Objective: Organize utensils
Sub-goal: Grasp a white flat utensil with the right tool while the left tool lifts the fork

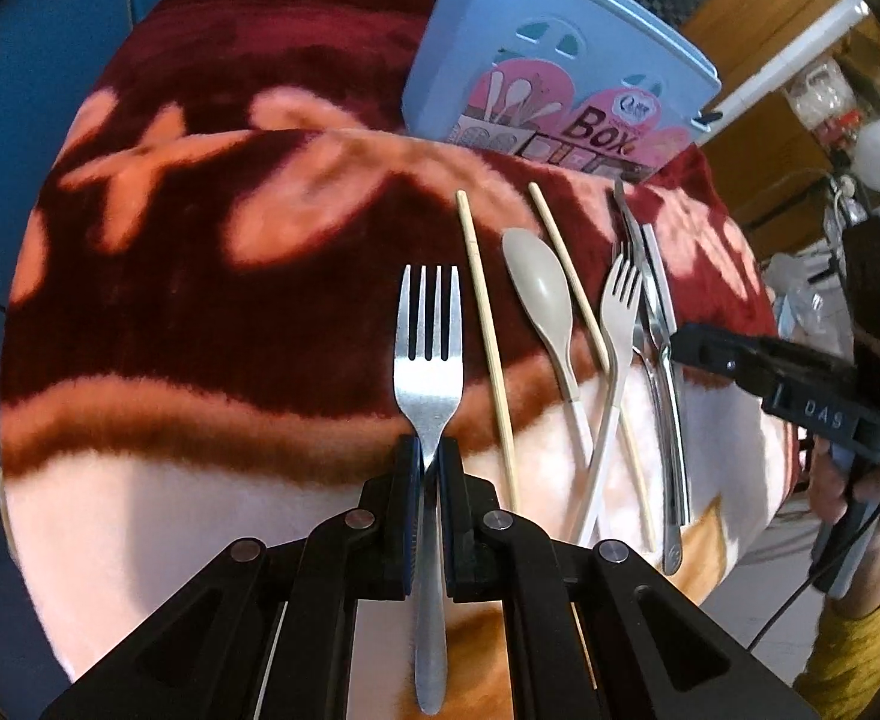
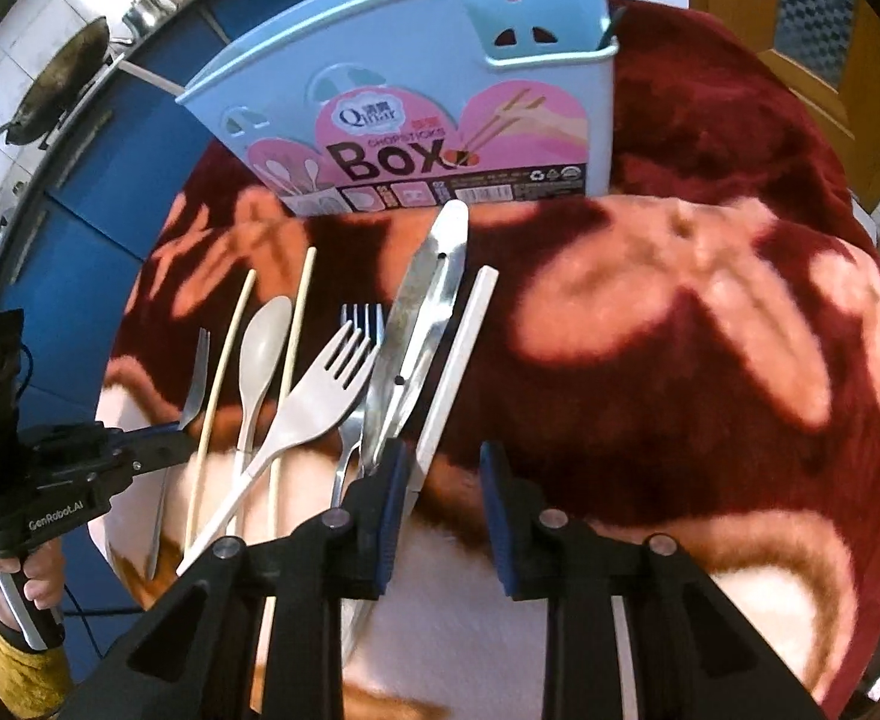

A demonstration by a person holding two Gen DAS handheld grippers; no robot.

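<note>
On a plush blanket of dark red, peach and cream, a row of utensils lies below a pale blue chopsticks box that stands at twelve o'clock in the right wrist view. From the left wrist view, the left gripper is clamped on the neck of a steel fork, tines pointing to twelve o'clock and handle running back between the jaws toward six. Toward three o'clock of that fork lie a wooden chopstick, a beige plastic spoon, a second chopstick and a beige plastic fork whose handle crosses the second chopstick. Farther toward three o'clock sits a tight bunch of metal cutlery with a white stick beside it; the pieces in the bunch overlap. From the right wrist view, the right gripper hangs with its jaws apart and nothing between them, just beside a table knife and the white chopstick, its left finger overlapping their lower ends. A second steel fork peeks out behind the plastic fork.
</note>
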